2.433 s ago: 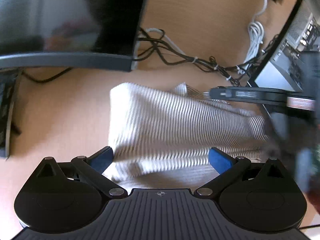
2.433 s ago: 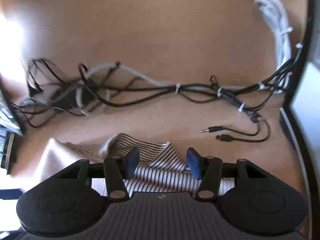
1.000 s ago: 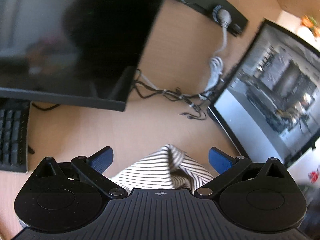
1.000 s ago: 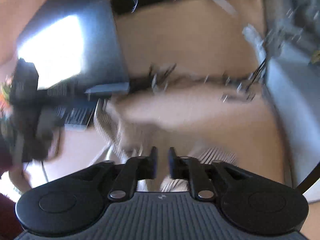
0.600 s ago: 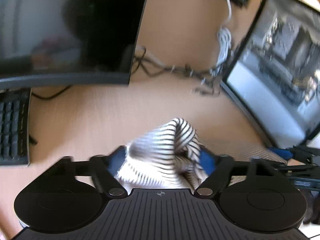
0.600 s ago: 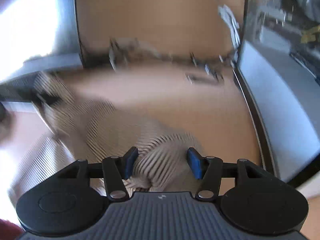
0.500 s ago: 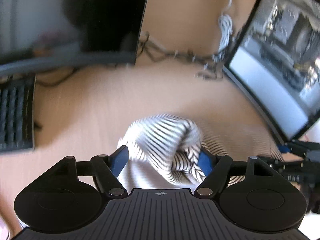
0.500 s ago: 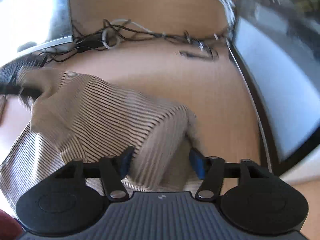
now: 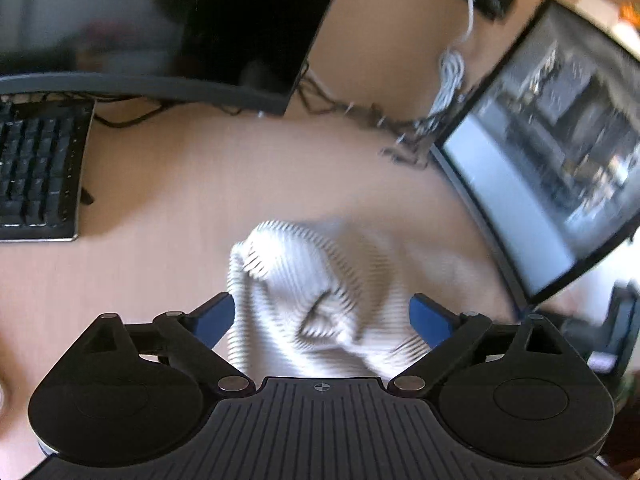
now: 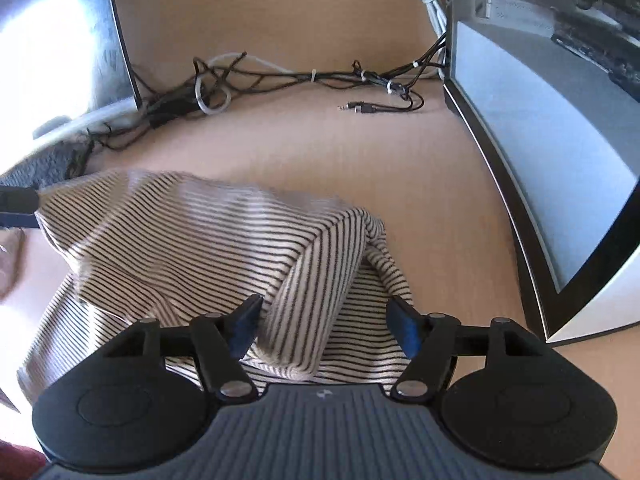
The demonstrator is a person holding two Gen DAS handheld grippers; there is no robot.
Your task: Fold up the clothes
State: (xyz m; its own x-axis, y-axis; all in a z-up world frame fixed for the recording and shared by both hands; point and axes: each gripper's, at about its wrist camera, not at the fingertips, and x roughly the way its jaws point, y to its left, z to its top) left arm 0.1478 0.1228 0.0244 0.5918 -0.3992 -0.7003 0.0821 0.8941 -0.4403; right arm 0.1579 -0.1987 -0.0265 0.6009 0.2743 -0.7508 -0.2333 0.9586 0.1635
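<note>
A white garment with thin black stripes (image 9: 320, 288) lies bunched on the wooden desk (image 9: 180, 208), blurred in the left wrist view. My left gripper (image 9: 320, 316) is open, its blue pads on either side of the cloth heap. In the right wrist view the same striped garment (image 10: 208, 240) is folded over in a raised hump. My right gripper (image 10: 326, 324) is open, with a fold of cloth between its fingers. The left gripper's dark tip (image 10: 16, 204) shows at the garment's far left edge.
A dark monitor (image 9: 160, 20) stands at the back left and a keyboard (image 9: 36, 172) at the left. A second monitor (image 10: 560, 128) stands along the right. Tangled black and white cables (image 10: 280, 80) lie at the back of the desk.
Both grippers, shut on the garment about a second ago while lifting it over, have opened. The cloth has dropped into a folded hump on the desk.
</note>
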